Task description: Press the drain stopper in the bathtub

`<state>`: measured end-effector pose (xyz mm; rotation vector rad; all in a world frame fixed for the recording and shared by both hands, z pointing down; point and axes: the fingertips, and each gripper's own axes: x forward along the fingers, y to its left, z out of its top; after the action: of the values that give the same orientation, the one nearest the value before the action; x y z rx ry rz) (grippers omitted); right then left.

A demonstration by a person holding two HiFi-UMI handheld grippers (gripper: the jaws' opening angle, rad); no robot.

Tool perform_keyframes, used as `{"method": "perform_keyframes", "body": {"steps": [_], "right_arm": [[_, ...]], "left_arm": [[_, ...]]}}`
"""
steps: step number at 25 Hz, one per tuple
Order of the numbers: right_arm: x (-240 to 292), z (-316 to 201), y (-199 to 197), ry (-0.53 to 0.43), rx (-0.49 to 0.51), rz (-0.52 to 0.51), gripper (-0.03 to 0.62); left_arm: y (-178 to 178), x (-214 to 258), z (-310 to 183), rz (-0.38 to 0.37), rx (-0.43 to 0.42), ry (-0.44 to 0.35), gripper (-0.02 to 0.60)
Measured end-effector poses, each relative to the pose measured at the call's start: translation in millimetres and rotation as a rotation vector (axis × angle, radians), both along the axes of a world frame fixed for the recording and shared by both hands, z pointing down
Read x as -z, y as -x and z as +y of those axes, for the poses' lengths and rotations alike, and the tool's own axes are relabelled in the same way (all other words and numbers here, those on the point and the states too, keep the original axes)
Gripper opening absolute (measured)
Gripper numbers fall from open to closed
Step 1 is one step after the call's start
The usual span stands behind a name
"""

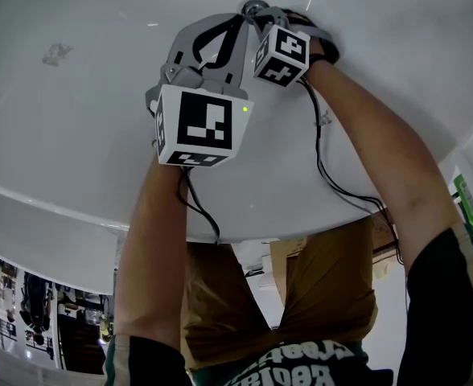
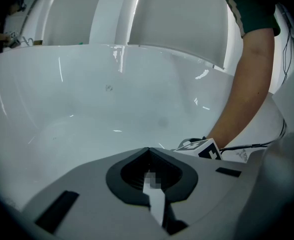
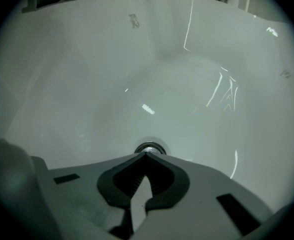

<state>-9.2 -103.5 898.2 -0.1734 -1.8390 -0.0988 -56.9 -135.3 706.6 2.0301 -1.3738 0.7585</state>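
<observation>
The chrome drain stopper (image 3: pixel 149 148) sits in the white bathtub floor (image 3: pixel 177 94), right at the tips of my right gripper (image 3: pixel 147 154), whose jaws are shut with nothing between them. Whether the tips touch the stopper I cannot tell. In the head view the stopper (image 1: pixel 254 7) peeks out beyond both grippers. My left gripper (image 2: pixel 148 149) is also shut and holds nothing; it hovers beside the right one, whose marker cube (image 2: pixel 205 149) shows just past its jaws. Both forearms reach down into the tub.
The tub's curved white wall (image 2: pixel 87 99) rises all around, with its rim (image 1: pixel 76 207) near the person's body. Black cables (image 1: pixel 333 179) trail from the grippers over the rim. A shelf with dark items (image 1: pixel 43 304) stands outside the tub.
</observation>
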Motion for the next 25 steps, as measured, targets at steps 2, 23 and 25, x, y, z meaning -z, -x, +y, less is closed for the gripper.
{"method": "perform_keyframes", "body": {"steps": [2,23,25], "right_arm": [[6.4,-1.6,2.6,-0.008,0.008,-0.009,0.008],[112.4,-22.6,9.0,-0.042,-0.043,-0.084,0.008],[125.4,-24.5,8.0,-0.039,-0.061,-0.093,0.008]], "left_arm": [[4.6,2.8,0.7,-0.008,0.009,0.007,0.008],[-5.7,69.9,17.6,0.011,0.020,0.012,0.007],[-6.4,79.6,17.5,0.003,0.012,0.008,0.007]]}}
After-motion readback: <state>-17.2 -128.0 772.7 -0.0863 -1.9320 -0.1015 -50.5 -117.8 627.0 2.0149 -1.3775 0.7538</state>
